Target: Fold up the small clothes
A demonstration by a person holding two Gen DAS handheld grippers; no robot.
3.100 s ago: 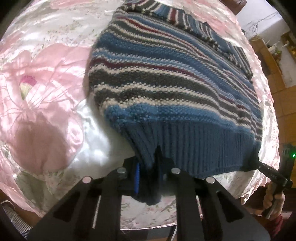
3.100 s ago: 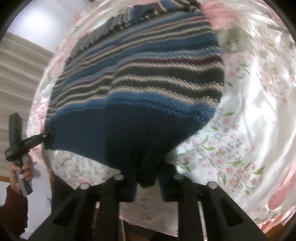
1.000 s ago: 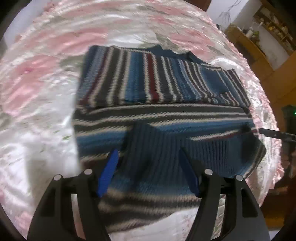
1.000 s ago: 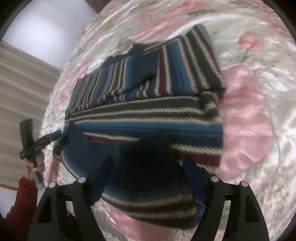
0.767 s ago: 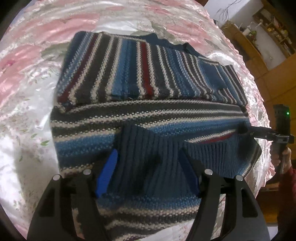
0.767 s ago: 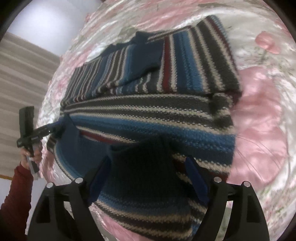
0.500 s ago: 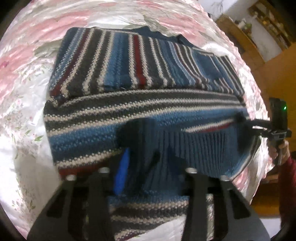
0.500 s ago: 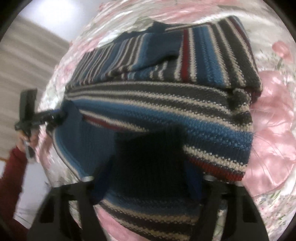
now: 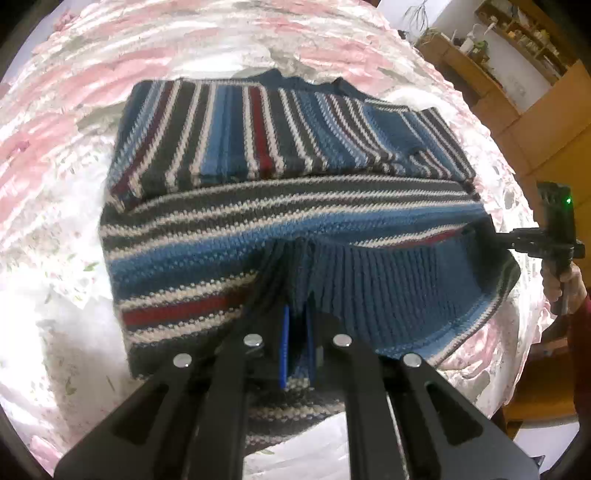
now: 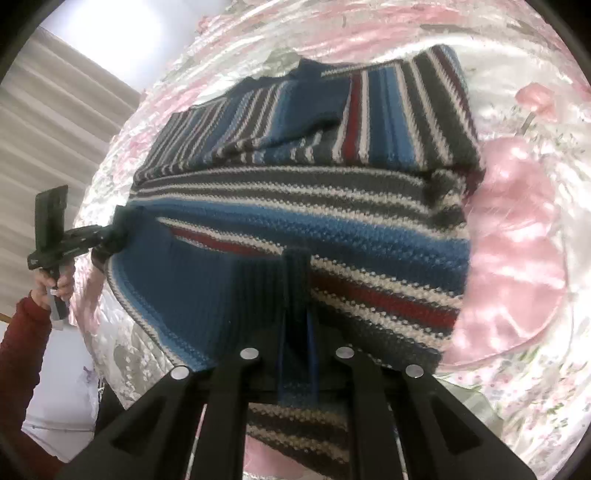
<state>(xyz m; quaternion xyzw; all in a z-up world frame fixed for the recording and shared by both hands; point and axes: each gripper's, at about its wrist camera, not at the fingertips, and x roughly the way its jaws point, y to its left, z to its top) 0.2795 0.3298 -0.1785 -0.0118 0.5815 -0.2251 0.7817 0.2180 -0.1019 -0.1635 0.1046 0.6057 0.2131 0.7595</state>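
1 striped sweater (image 9: 280, 206) is lying on a shiny bedspread (image 9: 66, 206) printed with pink flowers, and both grippers are clamping its dark blue ribbed hem (image 9: 391, 284). In the left wrist view, the left gripper (image 9: 297, 332) is sitting with its jaws drawn in tight, a pinch of ribbed hem squeezed between the 2 fingers, 1 of them showing a blue pad (image 9: 284, 347). The knit is rising in a small ridge just ahead of the fingertips. In the right wrist view, the right gripper (image 10: 297, 350) is gripping the hem the same way, a narrow strip of ribbing running up out of the clenched jaws.

The hem is lying doubled back over the striped body, so the ribbed band is resting on top of the blue, white, grey and dark red stripes. Farther from the jaws, the upper part of the sweater is lying flat with its stripes running the other way, and 1 sleeve (image 10: 258, 114) is folded across it.

Each camera is catching the other gripper at the far corner of the hem: the right one at the right edge of the left view, the left one at the left edge of the right view, held by a hand (image 10: 55, 284) in a red sleeve (image 10: 18, 350). Wooden shelves (image 9: 517, 33) are standing beyond the bed.
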